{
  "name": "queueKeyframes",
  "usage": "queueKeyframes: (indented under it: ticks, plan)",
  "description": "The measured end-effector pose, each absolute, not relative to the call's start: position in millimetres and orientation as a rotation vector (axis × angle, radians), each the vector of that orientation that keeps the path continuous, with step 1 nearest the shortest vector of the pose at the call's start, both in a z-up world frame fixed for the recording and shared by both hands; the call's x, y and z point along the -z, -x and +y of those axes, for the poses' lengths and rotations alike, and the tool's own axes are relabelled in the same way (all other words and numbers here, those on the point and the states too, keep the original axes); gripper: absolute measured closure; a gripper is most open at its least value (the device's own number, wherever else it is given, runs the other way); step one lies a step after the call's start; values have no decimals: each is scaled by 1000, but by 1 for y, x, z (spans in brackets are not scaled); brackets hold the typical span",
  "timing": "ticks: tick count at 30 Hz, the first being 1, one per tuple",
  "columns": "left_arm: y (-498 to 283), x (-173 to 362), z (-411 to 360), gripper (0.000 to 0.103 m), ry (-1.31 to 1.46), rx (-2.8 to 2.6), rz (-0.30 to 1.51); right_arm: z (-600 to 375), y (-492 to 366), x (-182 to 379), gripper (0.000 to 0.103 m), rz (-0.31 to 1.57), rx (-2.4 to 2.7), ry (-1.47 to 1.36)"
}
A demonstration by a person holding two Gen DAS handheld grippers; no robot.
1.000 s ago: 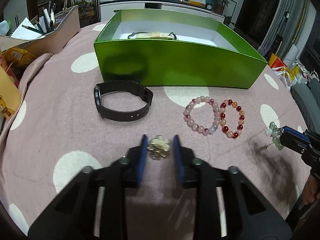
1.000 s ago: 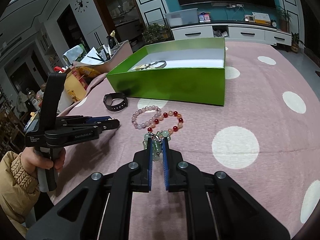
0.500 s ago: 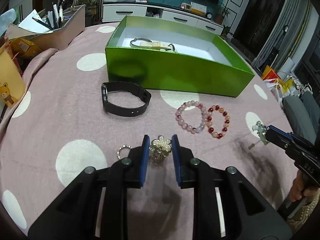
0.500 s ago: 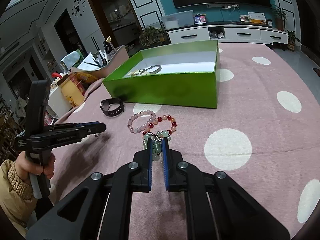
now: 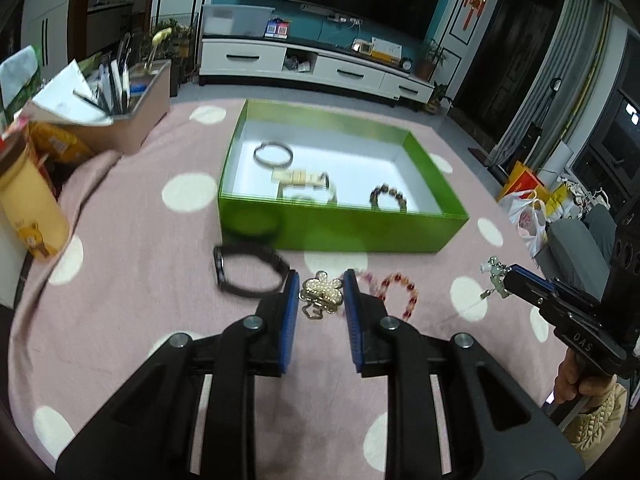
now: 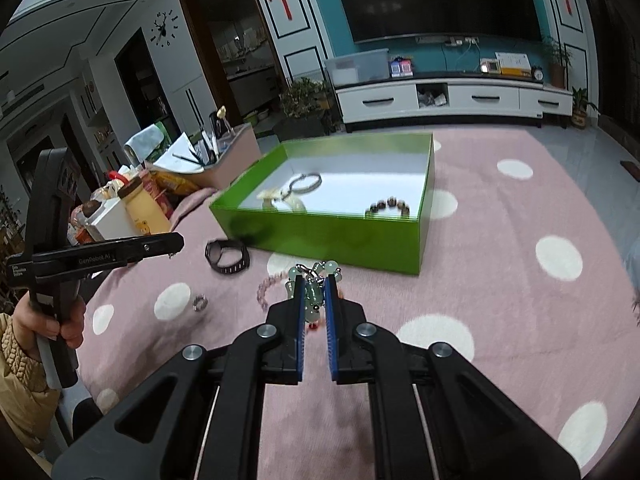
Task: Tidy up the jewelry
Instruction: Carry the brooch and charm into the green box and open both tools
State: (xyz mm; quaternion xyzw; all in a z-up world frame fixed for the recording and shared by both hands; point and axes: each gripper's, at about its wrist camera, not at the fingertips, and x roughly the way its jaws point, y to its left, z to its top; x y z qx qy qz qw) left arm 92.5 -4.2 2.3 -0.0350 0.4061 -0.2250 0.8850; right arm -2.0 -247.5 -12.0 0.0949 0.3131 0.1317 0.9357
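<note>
Your left gripper (image 5: pixel 321 295) is clamped on a gold flower brooch (image 5: pixel 322 295), held clear of the pink dotted cloth (image 5: pixel 132 280). On the cloth to its left lies a black watch (image 5: pixel 247 271), near the box's front left corner. A small ring (image 6: pixel 199 303) sits alone on the cloth, farther toward your left hand (image 6: pixel 60 326). The green box (image 5: pixel 344 230) stands mid-table. Inside it: a dark bangle (image 5: pixel 273 155) toward the back left, a pale bracelet (image 5: pixel 306 184) by the front wall, a dark bead bracelet (image 5: pixel 388 197) at front right. A pink bead bracelet (image 6: pixel 269 286) and a red one (image 5: pixel 402 293) lie before the box's front wall, partly hidden by the fingers. Your right gripper (image 6: pixel 313 297) is squeezed narrow on a green jade pendant (image 6: pixel 313 294), its beads and clasp hanging clear above the cloth.
</note>
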Motion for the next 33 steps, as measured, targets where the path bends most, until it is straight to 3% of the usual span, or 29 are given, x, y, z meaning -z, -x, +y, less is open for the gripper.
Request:
queueKeyframes:
  ticks: [17,33]
  plan:
    - [-187,-57,-52,81,147,527,842,-261,-69,-40,94,559,-264,-185]
    - [-268,-7,-96,81,164,481,1009,-272,-166,-14,94,700,-248,-227]
